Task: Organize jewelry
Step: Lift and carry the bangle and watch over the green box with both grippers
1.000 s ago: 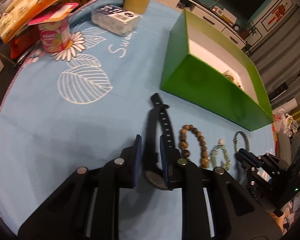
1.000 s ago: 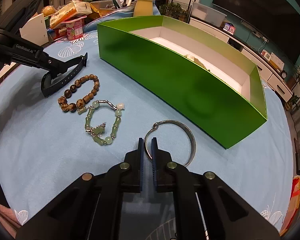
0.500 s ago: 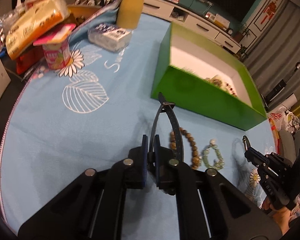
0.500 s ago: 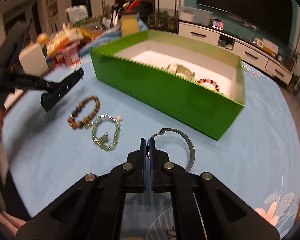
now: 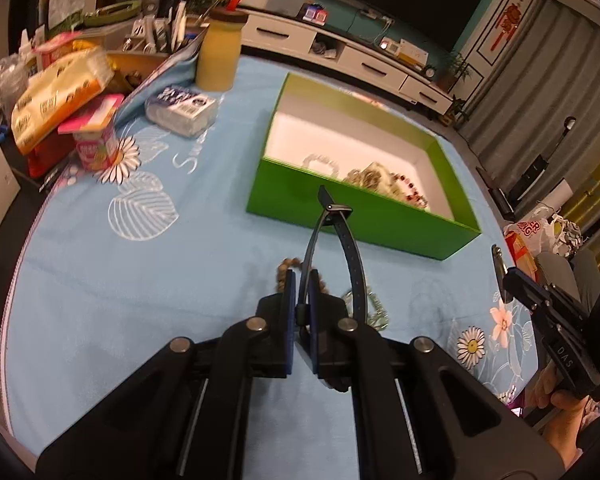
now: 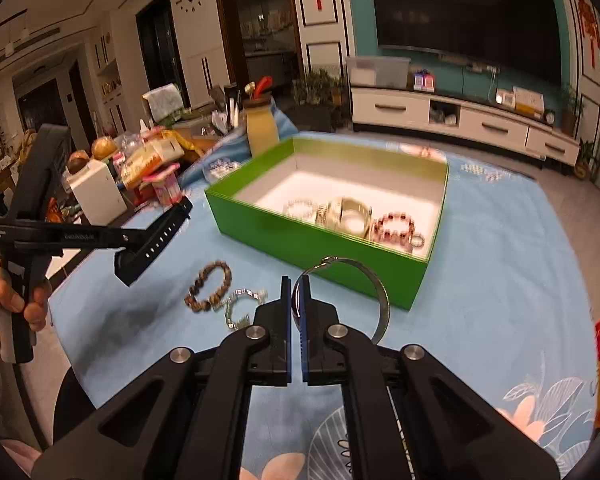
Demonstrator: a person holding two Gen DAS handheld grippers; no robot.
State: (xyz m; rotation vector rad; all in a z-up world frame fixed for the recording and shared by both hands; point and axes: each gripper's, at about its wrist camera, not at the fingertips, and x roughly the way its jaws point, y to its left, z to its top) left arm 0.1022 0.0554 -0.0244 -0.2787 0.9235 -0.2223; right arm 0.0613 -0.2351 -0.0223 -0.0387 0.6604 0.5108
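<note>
Two pieces of jewelry are lifted clear of the blue tabletop [image 5: 80, 280]. A black watch [image 5: 342, 236] is pinched by its strap in the left tool [image 5: 301, 294], whose blue pads sit closed tight on the band; the strap loops away from the tool with its long axis running toward the green box [image 5: 360, 212], the buckle end farthest out. In the right wrist view that watch hangs slantwise, buckle end up toward the box and body low. The right tool [image 6: 296, 300] is closed on a thin silver bangle [image 6: 374, 288], held on edge, its ring curving up and to the right of the pads toward the box's near wall.

On the cloth below lie a brown bead bracelet [image 6: 208, 286] and, just beside it, a pale green bead bracelet [image 6: 242, 304]. More bracelets rest inside the box.

Both tools tilt downward. A hand [image 6: 4, 304] wraps the left tool's grip at the right wrist view's left edge; another hand [image 5: 560, 392] holds the right tool, whose side reads "DAS".
</note>
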